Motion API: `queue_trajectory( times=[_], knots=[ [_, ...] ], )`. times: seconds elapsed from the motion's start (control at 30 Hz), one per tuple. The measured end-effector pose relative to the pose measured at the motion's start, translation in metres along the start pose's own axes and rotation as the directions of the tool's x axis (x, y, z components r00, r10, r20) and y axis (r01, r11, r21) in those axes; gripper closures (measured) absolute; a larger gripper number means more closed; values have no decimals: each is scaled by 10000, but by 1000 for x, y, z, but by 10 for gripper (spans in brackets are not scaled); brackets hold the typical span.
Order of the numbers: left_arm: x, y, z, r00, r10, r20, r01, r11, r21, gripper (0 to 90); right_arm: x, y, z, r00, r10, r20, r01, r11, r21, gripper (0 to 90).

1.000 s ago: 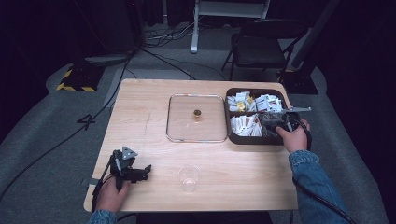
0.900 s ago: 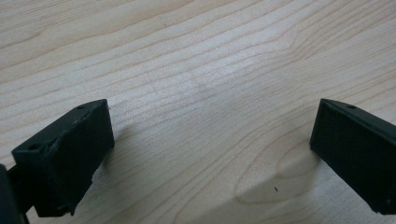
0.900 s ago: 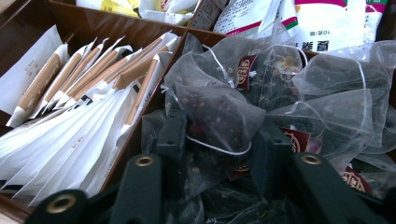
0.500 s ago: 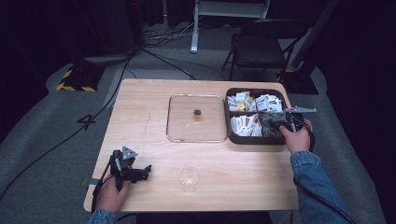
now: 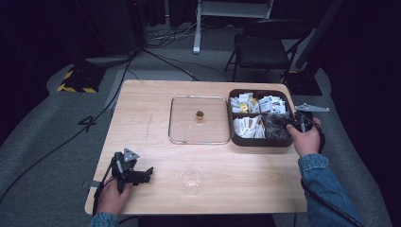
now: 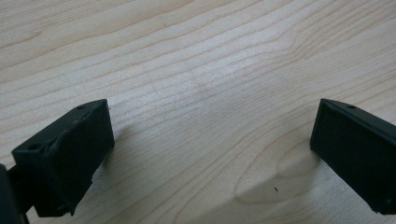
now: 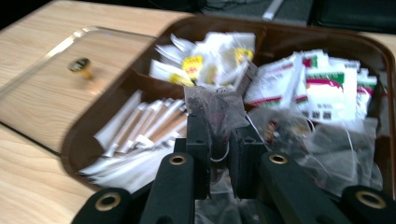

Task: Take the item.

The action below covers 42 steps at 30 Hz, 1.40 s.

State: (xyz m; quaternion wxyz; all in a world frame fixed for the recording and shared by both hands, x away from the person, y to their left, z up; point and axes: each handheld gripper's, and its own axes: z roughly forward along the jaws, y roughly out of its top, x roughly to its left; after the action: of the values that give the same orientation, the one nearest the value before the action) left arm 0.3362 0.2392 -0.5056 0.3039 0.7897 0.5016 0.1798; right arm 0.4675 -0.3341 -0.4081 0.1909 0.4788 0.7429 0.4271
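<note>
Resting on the bench near its front left corner, the left claw lies in the person's left hand, its jaws spread wide with nothing between them; the left claw view looks onto bare wood grain between its two black jaws. A clear cup stands upright by the front edge, just right of that claw and apart from it.

Farther in, a square glass lid lies flat at the middle of the bench, its small brass knob pointing up. Its right side sits just beside a dark brown tray, which stands toward the right edge.

The tray is split into compartments. White stick packets fill the front left one, white packets with yellow marks the back left one, and white packets with green and red print the back right one. The front right compartment holds clear mesh tea bags.

The right hand holds the right claw at the tray's right side, over that front right compartment. Its jaws have just been closing and are clenched on a tea bag, which sticks up between the pads, with its string looped below. The right claw view is slightly blurred.
</note>
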Motion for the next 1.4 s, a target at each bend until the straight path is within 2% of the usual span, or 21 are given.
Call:
queue_trajectory(
  times=[0.1,0.33,0.37,0.5,0.57,0.77,0.9,0.93,1.0,1.03,1.1,1.13,1.17,1.27,1.3,1.33,1.37,1.4],
  knots=[
    [0,0,0,10000,0,-2,0,10000,-1,0,8,8,-10,9995,-239,-226,231,9991,-344,810],
    [0,0,0,10000,0,-1,0,10000,1,0,19,15,-22,9974,-379,-612,328,9960,-827,810],
    [0,0,0,10000,-5,-1,5,10000,-3,0,22,17,-26,9954,-482,-829,395,9938,-1040,810],
    [0,0,0,10000,-4,-3,4,10000,-3,0,28,20,-33,9917,-585,-1148,426,9898,-1359,810],
    [0,0,0,10000,-6,-2,6,10000,-2,0,30,20,-34,9910,-593,-1203,422,9893,-1399,810],
    [0,0,0,10000,-7,-2,7,10000,-4,0,41,23,-43,9811,-838,-1743,533,9835,-1729,810],
    [0,0,0,10000,0,-1,0,10000,-2,0,48,24,-46,9764,-954,-1936,605,9820,-1790,810],
    [0,0,0,10000,-3,-1,3,10000,-2,0,54,25,-48,9716,-1123,-2082,734,9798,-1862,810],
    [0,0,0,10000,-3,2,3,10000,1,0,57,25,-49,9688,-1189,-2176,781,9791,-1876,810],
    [0,0,0,10000,-5,-1,5,10000,-4,0,66,26,-52,9603,-1439,-2390,975,9758,-1956,809],
    [0,0,0,10000,-13,-1,13,10000,-2,0,75,27,-54,9516,-1642,-2597,1128,9729,-2018,809],
    [0,0,0,10000,-13,-1,13,10000,-2,0,75,27,-54,9516,-1642,-2597,1128,9729,-2018,809],
    [0,0,0,10000,-1,-3,1,10000,-2,0,85,28,-56,9405,-1894,-2820,1320,9687,-2101,809],
    [0,0,0,10000,-33,-4,33,10000,-7,0,103,30,-58,9205,-2307,-3154,1670,9619,-2164,809],
    [0,0,0,10000,-33,-4,33,10000,-7,0,103,30,-58,9205,-2307,-3154,1670,9619,-2164,809],
    [0,0,0,10000,-38,-3,38,10000,-9,0,115,32,-58,9073,-2530,-3358,1855,9576,-2204,809],
    [0,0,0,10000,-38,-3,38,10000,-10,0,121,32,-59,9005,-2607,-3481,1900,9558,-2243,809],
    [0,0,0,10000,-38,-3,38,10000,-10,0,121,32,-59,9005,-2607,-3481,1900,9558,-2243,809]
  ],
)
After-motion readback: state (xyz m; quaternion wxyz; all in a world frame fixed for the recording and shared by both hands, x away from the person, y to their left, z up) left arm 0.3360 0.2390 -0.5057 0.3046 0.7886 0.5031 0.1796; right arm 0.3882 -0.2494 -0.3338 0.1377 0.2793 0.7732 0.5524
